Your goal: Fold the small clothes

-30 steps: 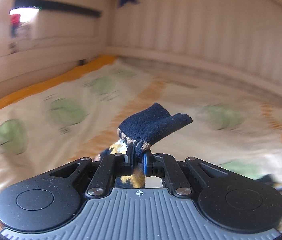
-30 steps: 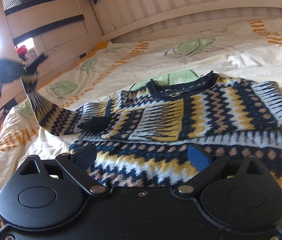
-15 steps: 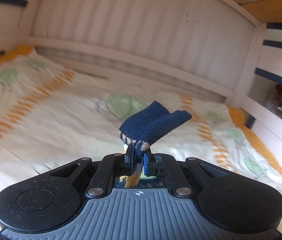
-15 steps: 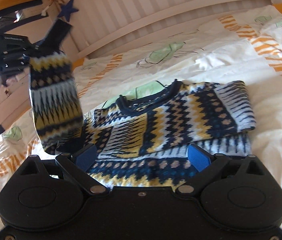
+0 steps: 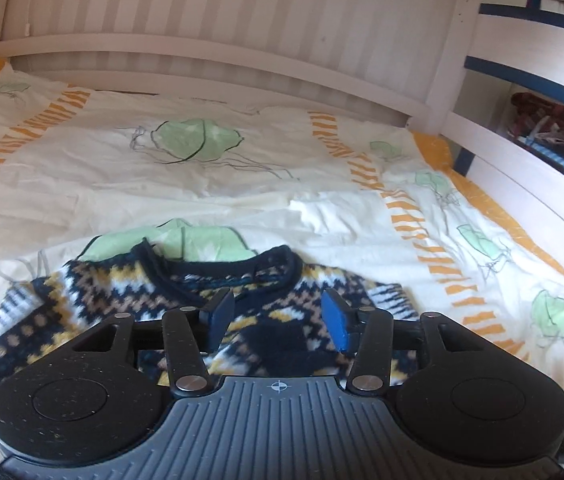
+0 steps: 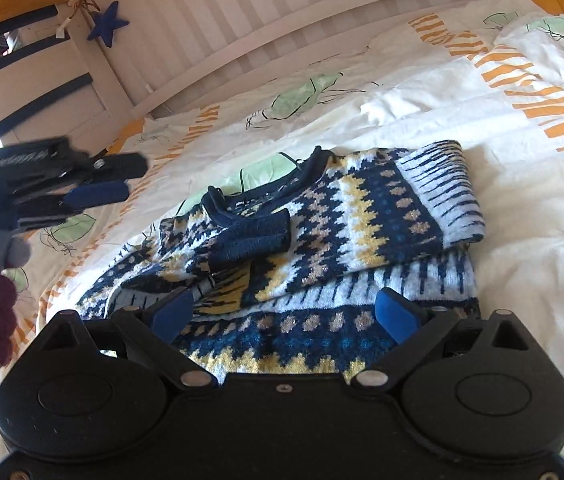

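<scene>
A small knitted sweater (image 6: 346, 224) in navy, white and yellow lies on the bed, both sleeves folded across its chest. The navy cuff (image 6: 254, 236) of the left sleeve rests on the front below the neckline. In the left wrist view the sweater (image 5: 130, 292) lies just beyond my left gripper (image 5: 278, 316), which is open and empty above it. My right gripper (image 6: 286, 312) is open and empty over the sweater's hem. The left gripper also shows in the right wrist view (image 6: 102, 180), raised at the left.
The bed has a white duvet (image 5: 242, 184) with green leaves and orange stripes. A white slatted wall (image 5: 218, 24) runs along the far side. A bed rail (image 5: 522, 152) stands at the right. A blue star (image 6: 108, 24) hangs at the far left corner.
My left gripper carried the sleeve cuff across over the sweater, opened and let it go. The sleeve now lies folded on the chest. The right gripper stayed open over the hem.
</scene>
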A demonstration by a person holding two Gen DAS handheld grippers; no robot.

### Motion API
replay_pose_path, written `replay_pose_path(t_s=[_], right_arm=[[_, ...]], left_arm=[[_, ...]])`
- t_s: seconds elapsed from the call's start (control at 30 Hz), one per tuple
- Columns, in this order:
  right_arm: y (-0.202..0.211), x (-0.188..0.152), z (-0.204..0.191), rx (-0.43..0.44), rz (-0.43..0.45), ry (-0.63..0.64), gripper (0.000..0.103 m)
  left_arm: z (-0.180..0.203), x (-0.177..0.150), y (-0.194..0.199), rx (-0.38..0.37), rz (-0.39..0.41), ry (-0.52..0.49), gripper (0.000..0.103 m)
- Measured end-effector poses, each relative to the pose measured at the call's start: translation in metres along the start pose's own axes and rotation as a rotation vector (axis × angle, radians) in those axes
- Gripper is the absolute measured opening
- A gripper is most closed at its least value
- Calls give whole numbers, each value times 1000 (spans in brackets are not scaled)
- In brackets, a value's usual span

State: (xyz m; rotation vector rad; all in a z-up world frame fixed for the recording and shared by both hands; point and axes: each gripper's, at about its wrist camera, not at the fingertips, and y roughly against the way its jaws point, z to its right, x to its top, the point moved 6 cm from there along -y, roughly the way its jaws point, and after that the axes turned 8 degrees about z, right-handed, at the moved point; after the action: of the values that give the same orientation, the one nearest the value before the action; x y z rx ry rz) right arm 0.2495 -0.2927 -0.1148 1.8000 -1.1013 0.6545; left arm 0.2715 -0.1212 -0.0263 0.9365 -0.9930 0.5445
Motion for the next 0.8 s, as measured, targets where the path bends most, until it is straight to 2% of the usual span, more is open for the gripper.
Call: replay_pose_path(t_s=[0.27, 0.43, 0.5, 0.67, 0.73, 0.8], right_arm=[[0, -2, -9, 30, 10, 21, 98], [-2, 3, -19, 49, 13, 52, 98], [-5, 8, -23, 58, 10, 45, 97], [-26, 22, -25, 72, -24, -36, 83], [-37, 26, -23, 55, -46, -69, 76], [-49, 29, -21, 44, -67, -106, 76]], left_arm=[[-55, -50, 45, 180, -21, 51, 48], [-88, -85, 72, 288, -33, 33, 48], [-96, -96, 78, 300, -47, 28, 48], [-109, -116, 74, 282, -94, 40, 50], [-109, -121, 70, 268, -89, 21, 56], [-106, -124, 68, 253, -74, -6, 62]])
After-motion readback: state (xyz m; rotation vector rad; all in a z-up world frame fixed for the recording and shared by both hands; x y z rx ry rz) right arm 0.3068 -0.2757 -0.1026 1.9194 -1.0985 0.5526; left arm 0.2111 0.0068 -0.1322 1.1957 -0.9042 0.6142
